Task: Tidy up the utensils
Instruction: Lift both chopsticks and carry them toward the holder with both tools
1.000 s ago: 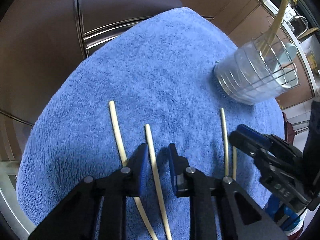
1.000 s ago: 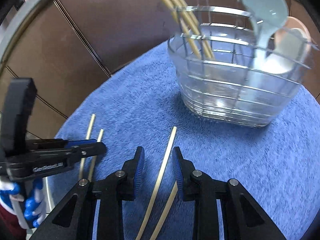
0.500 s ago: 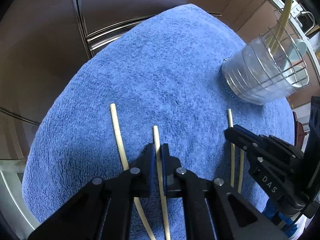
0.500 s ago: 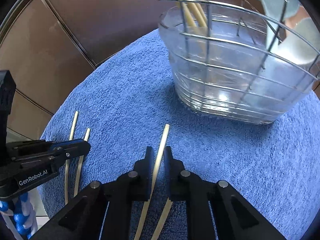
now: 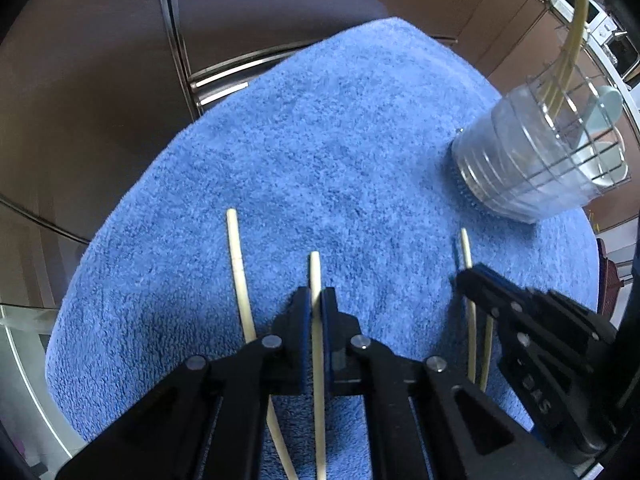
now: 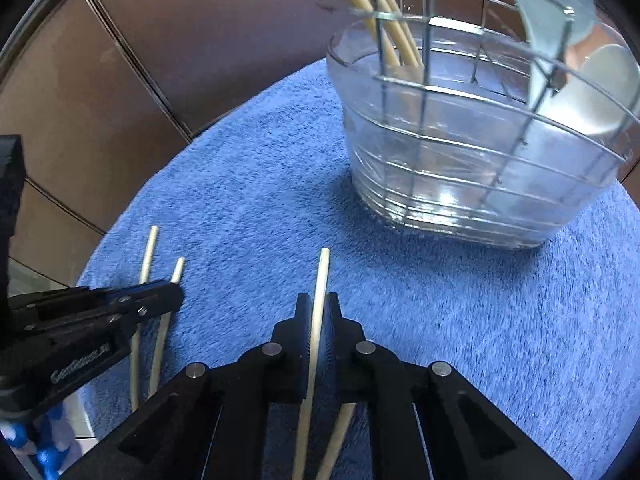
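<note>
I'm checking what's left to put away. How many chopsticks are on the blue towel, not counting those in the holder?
4. One in the left claw, one loose beside it; one in the right claw, one under that claw. None seems hidden.

Chopstick [image 6: 318, 320] tails run off the frame's edge — spoons [image 6: 608, 92] blurred.

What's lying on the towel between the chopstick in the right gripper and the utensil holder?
Nothing: in the right wrist view only bare blue towel separates the chopstick in the right gripper from the utensil holder.
</note>
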Motion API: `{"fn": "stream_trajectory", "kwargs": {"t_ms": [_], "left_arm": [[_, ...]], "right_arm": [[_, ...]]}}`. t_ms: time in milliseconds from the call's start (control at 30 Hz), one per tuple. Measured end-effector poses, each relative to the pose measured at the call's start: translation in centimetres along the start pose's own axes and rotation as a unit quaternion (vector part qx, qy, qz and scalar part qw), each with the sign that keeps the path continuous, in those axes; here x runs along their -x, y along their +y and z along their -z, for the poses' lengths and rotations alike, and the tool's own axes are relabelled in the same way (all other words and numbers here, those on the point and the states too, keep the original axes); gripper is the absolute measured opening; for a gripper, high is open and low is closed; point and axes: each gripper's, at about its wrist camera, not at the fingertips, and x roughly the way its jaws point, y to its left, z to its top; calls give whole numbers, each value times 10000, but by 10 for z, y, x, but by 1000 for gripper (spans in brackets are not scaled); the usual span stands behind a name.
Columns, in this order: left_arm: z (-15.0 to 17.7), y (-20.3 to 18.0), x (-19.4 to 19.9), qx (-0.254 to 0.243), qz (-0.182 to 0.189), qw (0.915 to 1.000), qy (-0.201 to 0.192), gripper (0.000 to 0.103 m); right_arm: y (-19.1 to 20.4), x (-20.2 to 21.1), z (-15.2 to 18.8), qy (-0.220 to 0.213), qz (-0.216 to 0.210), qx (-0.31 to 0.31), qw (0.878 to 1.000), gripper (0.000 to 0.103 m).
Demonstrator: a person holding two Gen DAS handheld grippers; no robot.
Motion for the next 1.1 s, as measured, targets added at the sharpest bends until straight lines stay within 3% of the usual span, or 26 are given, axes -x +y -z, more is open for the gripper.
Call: {"fn": "stream_trajectory", "kwargs": {"t_ms": [633,900,1100], "left_arm": [[31,-17,86,-234,494,9923,-1109,5],[42,-39,124,-477,616,9826,-1688,5],[55,-60,144,-655,386,9721,-2220,5]], "right_arm": [[-18,125,52,-1297,-941,33,9871,6],[-30,156,61,-1806,-1024,-88,9782,6],[-35,179,73,-2088,-935,-57,9735,6]]}}
